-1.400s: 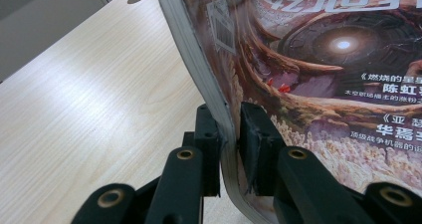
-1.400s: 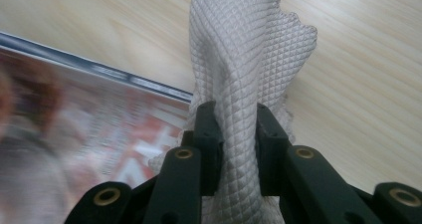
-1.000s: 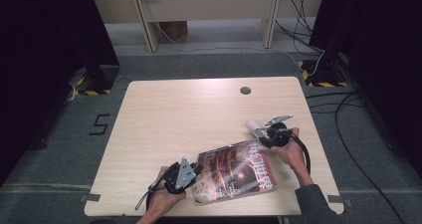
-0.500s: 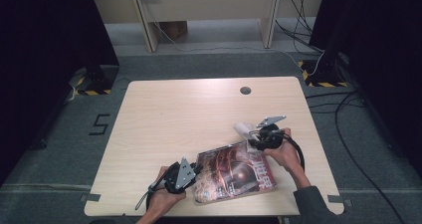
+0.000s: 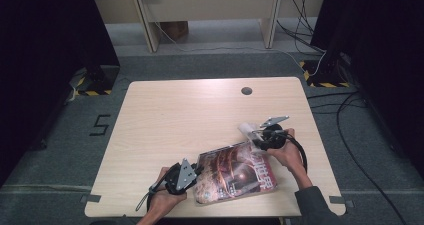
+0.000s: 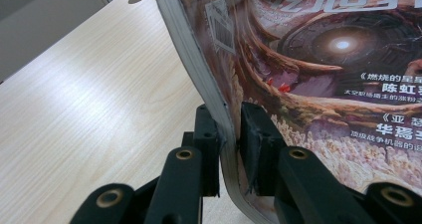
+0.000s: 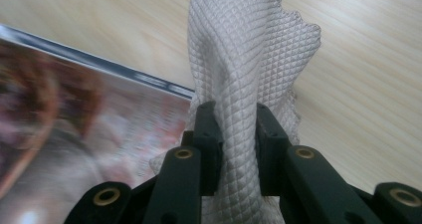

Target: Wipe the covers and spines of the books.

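The left gripper (image 6: 230,134) is clamped on the edge of the magazine (image 5: 235,171), apparently to pin it steady on the table (image 5: 175,115) while the other hand works; the right gripper (image 7: 238,129) pinches a white quilted cloth (image 7: 244,64), bunched upright between its jaws, held over the magazine's far corner, seemingly ready to wipe the cover.

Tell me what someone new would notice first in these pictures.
A glossy magazine with a reddish sci-fi cover lies near the front edge of the light wooden table, its left edge pinched by the left gripper. At its far right corner, the right gripper clamps a white waffle-textured cloth.
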A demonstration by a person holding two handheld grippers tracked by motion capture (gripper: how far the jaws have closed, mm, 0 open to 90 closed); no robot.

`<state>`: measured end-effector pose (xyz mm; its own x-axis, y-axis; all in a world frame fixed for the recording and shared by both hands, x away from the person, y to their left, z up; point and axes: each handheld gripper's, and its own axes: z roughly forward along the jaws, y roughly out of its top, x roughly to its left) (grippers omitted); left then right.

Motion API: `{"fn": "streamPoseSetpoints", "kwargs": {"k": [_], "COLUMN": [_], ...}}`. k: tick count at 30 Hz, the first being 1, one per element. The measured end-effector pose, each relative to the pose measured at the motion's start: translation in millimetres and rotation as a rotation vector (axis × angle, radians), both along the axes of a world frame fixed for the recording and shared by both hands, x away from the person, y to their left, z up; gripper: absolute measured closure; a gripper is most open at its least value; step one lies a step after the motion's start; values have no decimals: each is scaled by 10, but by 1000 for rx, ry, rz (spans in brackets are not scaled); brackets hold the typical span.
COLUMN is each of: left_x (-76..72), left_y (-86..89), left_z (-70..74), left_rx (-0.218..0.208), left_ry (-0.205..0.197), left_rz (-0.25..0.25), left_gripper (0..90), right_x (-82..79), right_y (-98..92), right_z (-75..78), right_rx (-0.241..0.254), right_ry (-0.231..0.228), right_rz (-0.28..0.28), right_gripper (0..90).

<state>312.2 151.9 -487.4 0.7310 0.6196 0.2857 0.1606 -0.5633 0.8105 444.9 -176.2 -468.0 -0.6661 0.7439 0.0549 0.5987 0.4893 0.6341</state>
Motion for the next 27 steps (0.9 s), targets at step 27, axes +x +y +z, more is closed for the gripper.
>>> {"fn": "streamPoseSetpoints", "kwargs": {"k": [27], "left_x": [5], "left_y": [10], "left_z": [18], "left_rx": [-9], "left_ry": [-3], "left_rz": [3], "left_gripper": [778], "right_x": [-237], "right_y": [-798], "right_z": [136], "right_rx": [-36], "right_ry": [-20], "right_rz": [-213], "right_gripper": [767]}}
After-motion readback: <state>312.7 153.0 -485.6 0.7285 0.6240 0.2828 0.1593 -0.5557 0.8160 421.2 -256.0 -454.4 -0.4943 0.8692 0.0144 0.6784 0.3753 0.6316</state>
